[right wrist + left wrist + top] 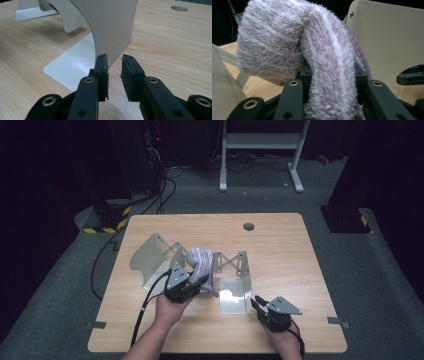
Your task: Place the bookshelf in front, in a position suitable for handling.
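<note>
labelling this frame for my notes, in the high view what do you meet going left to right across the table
left plate of the metal rack → left claw, shut on the fuzzy lilac sock → right plate of the metal rack → right claw, open with nothing between its jaws

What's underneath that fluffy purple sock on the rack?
The fluffy sock drapes over the metal rack, its end between the left gripper jaws. The rack's top beneath it is covered.

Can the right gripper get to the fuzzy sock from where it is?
Probably not straight away: the stand's upright plate rises right before the right gripper, and the sock hangs beyond it in the left gripper.
</note>
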A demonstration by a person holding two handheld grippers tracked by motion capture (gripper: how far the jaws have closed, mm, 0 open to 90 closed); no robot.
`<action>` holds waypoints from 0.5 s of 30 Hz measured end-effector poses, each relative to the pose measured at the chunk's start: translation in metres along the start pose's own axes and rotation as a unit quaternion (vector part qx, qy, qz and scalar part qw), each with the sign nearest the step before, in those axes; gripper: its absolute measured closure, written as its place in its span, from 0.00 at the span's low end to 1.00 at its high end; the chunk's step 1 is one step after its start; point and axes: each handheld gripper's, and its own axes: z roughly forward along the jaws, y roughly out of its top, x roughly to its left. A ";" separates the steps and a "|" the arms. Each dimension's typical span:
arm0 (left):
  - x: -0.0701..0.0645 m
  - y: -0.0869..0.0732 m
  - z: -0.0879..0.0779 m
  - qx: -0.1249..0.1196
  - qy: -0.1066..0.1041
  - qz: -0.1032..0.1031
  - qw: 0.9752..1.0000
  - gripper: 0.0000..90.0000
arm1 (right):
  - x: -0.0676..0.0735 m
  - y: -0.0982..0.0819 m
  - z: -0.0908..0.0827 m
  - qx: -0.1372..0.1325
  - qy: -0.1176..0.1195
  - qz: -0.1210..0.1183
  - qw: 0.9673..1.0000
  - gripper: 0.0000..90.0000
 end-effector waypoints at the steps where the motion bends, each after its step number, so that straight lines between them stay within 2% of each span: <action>1: 0.000 0.000 0.000 0.000 0.000 0.000 1.000 0.71 | 0.000 0.000 0.000 0.000 0.000 0.000 1.000 0.83; 3: -0.001 -0.006 0.004 0.007 -0.001 0.000 1.000 0.71 | -0.001 0.000 0.000 0.000 -0.001 0.001 1.000 0.83; 7: 0.000 -0.027 0.015 0.036 -0.005 -0.012 0.999 0.71 | -0.001 -0.001 0.000 0.001 -0.001 0.003 1.000 0.83; 10: -0.001 -0.045 0.024 0.063 -0.009 -0.018 0.998 0.71 | -0.002 -0.002 0.001 0.004 -0.001 0.003 1.000 0.83; 12: -0.001 -0.059 0.032 0.087 -0.009 -0.022 0.996 0.71 | -0.002 -0.002 0.001 0.004 -0.001 0.003 1.000 0.83; 15: -0.003 -0.069 0.037 0.106 -0.010 -0.018 0.994 0.71 | -0.002 -0.002 0.002 0.005 0.000 0.002 1.000 0.83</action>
